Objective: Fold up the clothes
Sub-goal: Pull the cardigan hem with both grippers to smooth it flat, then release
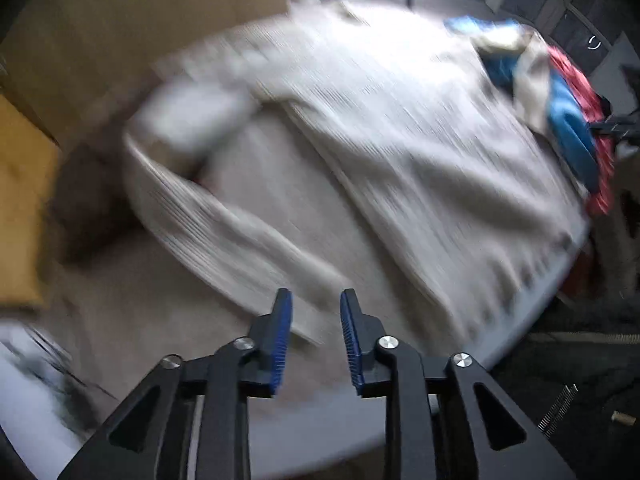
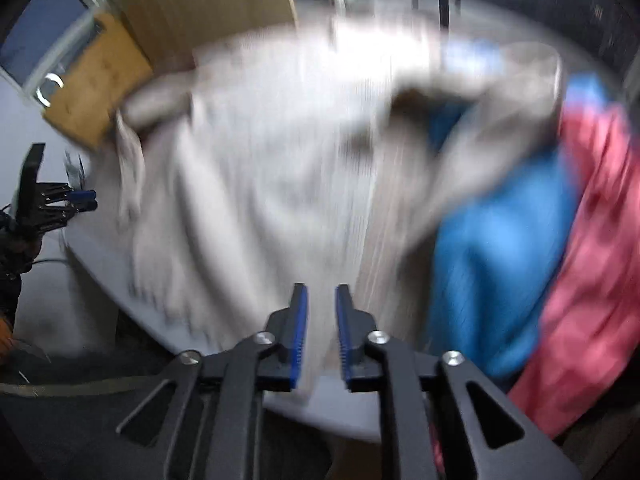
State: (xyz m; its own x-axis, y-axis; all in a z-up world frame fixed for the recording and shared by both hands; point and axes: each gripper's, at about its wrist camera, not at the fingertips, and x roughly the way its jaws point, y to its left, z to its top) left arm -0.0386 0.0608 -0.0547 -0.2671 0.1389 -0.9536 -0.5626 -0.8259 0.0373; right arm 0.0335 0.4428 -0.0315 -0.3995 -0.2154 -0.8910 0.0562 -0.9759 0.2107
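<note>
A beige ribbed sweater lies spread over a pale table, with one long sleeve running towards me. My left gripper hangs above the sleeve's end, open, its blue pads apart and nothing between them. In the right wrist view the same sweater is blurred. My right gripper hovers over its near edge, open, and the cloth shows through the gap below the pads. The left gripper also shows small at the far left of that view.
A pile of clothes lies at the table's right side: a blue garment and a red one, also the blue garment in the left wrist view. A wooden panel stands behind the table. Dark floor lies below the table edge.
</note>
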